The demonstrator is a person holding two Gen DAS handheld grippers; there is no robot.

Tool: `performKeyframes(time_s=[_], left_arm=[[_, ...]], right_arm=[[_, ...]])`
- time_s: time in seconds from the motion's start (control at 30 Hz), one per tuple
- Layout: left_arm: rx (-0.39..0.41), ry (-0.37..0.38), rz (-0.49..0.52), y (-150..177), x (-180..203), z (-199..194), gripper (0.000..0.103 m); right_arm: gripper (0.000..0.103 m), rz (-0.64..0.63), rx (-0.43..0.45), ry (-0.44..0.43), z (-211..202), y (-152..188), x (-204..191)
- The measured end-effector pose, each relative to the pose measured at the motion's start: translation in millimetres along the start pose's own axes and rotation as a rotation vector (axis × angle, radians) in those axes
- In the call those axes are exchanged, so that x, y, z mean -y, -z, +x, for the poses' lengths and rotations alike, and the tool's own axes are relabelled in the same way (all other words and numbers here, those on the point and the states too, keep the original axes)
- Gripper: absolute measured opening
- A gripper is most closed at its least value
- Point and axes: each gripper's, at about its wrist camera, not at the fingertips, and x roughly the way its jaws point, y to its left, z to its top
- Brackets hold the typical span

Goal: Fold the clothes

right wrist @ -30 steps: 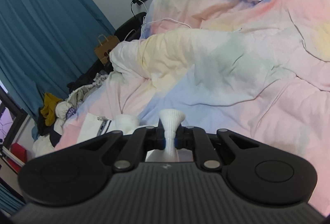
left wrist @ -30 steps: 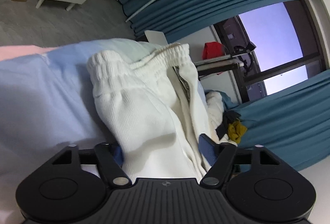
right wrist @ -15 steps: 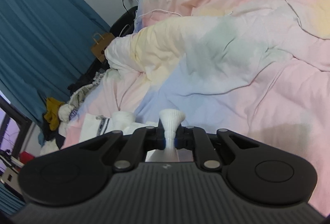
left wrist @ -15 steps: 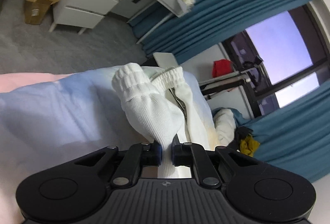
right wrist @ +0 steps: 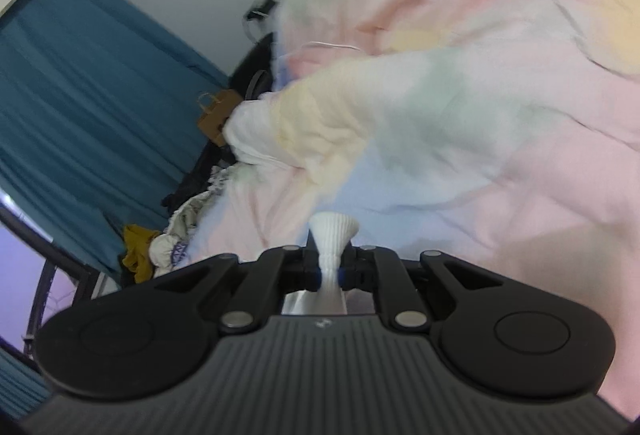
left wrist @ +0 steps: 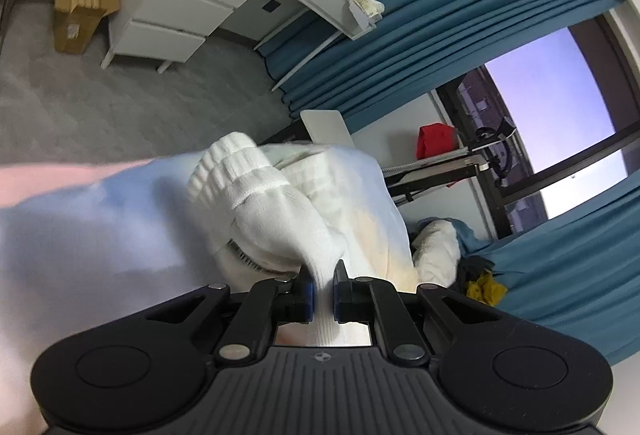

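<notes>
The left gripper (left wrist: pixel 323 291) is clamped on a white knit garment (left wrist: pixel 276 211), its ribbed cuff bunched just ahead of the fingers above a pastel bed cover (left wrist: pixel 80 235). The right gripper (right wrist: pixel 332 271) pinches another fold of white fabric (right wrist: pixel 334 235), the bed cover beyond it

The white garment (left wrist: pixel 276 211) is ribbed knit cloth — soft and matt, with a thick ridged cuff at 11 o'clock of the grip. The left gripper (left wrist: pixel 323 293) is matt black plastic with a grooved body and dull metal rivets. At 12 o'clock in the right view, the duvet (right wrist: pixel 500 123) is smooth, creased pastel cloth.
</notes>
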Motion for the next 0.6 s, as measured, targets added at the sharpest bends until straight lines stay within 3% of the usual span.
performKeyframes(time_s=[0.17, 0.4, 0.5, 0.6], left_arm=[[0.006, -0.011, -0.008, -23.7, 44.3, 78.1, 0.009], [-0.016, -0.109, 0.022, -44.4, 74.6, 225.0, 0.01], [-0.035, -0.124, 0.063, -43.5, 72.5, 276.6, 0.012], [-0.061, -0.131, 0.06, -42.2, 67.4, 299.3, 0.016]], right_arm=[[0.01, -0.113, 0.022, -0.045, 58.9, -2.6, -72.7], [0.01, -0.312, -0.057, -0.043, 199.6, 40.2, -183.0], [0.01, -0.377, -0.121, -0.038, 253.7, 63.2, -194.1], [0.011, -0.459, -0.179, -0.04, 290.8, 81.2, -195.2]])
